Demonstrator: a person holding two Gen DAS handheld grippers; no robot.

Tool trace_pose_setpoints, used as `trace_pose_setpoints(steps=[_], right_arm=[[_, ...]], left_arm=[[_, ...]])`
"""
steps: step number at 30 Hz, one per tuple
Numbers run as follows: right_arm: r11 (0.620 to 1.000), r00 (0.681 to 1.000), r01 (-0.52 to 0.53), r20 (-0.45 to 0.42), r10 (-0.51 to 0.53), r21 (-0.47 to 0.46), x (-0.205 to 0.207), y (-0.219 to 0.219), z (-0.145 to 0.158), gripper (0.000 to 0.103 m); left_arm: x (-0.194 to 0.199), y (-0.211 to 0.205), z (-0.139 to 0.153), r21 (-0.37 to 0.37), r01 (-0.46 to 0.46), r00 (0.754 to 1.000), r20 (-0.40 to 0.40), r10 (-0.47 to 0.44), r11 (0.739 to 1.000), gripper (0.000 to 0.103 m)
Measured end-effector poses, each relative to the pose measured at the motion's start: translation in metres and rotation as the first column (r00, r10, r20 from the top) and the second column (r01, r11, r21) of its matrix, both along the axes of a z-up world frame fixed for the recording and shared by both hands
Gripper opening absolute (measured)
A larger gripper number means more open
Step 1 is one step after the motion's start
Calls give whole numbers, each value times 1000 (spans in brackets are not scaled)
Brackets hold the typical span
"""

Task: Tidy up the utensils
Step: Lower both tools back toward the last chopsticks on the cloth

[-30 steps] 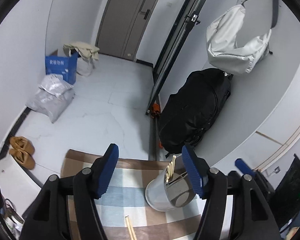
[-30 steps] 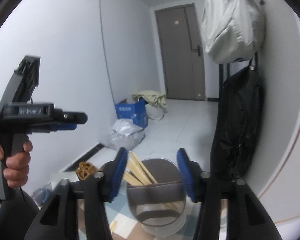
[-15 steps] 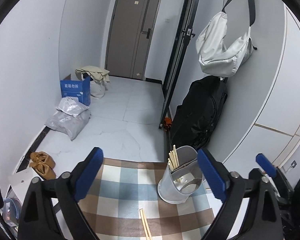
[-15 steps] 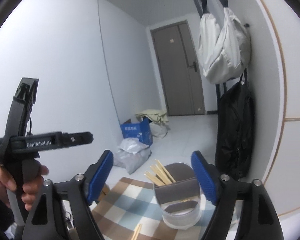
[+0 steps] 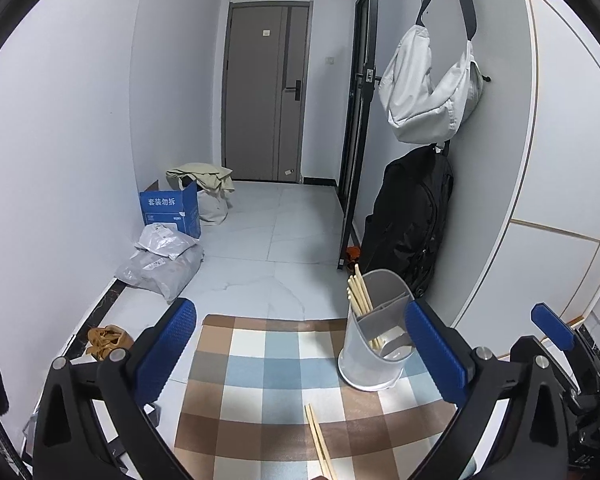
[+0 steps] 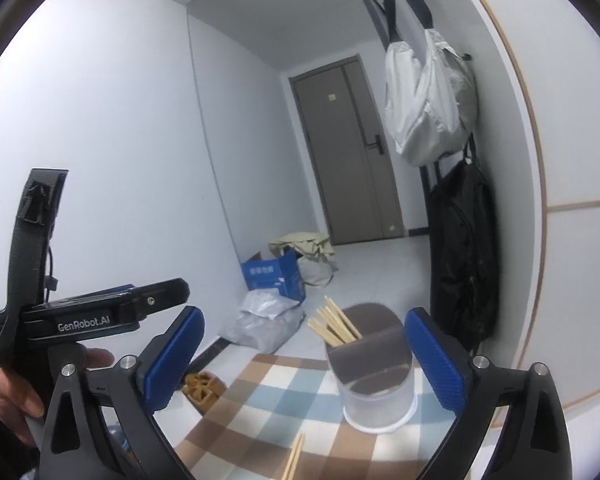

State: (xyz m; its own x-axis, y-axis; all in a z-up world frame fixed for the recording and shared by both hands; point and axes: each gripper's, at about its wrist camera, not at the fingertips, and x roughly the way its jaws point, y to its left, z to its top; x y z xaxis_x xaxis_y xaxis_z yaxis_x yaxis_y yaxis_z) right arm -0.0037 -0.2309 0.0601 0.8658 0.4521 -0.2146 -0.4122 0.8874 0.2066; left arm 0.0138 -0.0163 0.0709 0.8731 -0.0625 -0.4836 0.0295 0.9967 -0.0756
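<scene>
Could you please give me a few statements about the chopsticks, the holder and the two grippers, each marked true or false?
1. Chopsticks stand in the holder. True.
2. The holder lies on its side. False: it stands upright on the checked cloth.
3. A loose pair lies on the cloth. True.
4. The left gripper is shut on the holder. False: its jaws are wide open and hold nothing.
5. The right gripper holds chopsticks. False: it is open and empty.

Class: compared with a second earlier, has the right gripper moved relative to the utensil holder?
Yes. The right gripper has backed away from the utensil holder, its jaws opening, nothing between them.
</scene>
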Motion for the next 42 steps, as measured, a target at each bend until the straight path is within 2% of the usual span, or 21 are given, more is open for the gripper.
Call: trace_pose_setpoints(steps=[9,17,24,27,32,37,41,42], right_arm=[[1000,998,0,-68,-2,-17,-5,6,-40,102],[997,979,-35,-205,21,-67,11,18,-73,100],[987,952,-47,-305,-2,-155,29,38,-103,81],[981,932,-66,-362,-5,-184,39,47,-116,71],[964,884,-110,-468,-16,-242,59,66,-142,58],[938,830,-170,-558,-30,-303,81,88,-166,37],[903,795,-235,-606,-34,-359,96,109,-186,32],[894,787,-251,-616,-34,-370,99,113,-191,27]], left_arm=[[-10,7,-33,7,-38,999,-7,38,999,102],[-4,20,-68,-24,-73,996,-58,72,997,102],[0,36,-88,5,-117,990,-83,117,993,102],[5,46,-94,-14,-124,985,-120,122,992,102],[12,67,-106,-25,-162,972,-175,156,986,102],[24,82,-113,-45,-192,961,-209,179,980,102],[29,91,-117,-70,-203,953,-243,181,977,102],[29,94,-118,-77,-207,951,-250,182,975,102]])
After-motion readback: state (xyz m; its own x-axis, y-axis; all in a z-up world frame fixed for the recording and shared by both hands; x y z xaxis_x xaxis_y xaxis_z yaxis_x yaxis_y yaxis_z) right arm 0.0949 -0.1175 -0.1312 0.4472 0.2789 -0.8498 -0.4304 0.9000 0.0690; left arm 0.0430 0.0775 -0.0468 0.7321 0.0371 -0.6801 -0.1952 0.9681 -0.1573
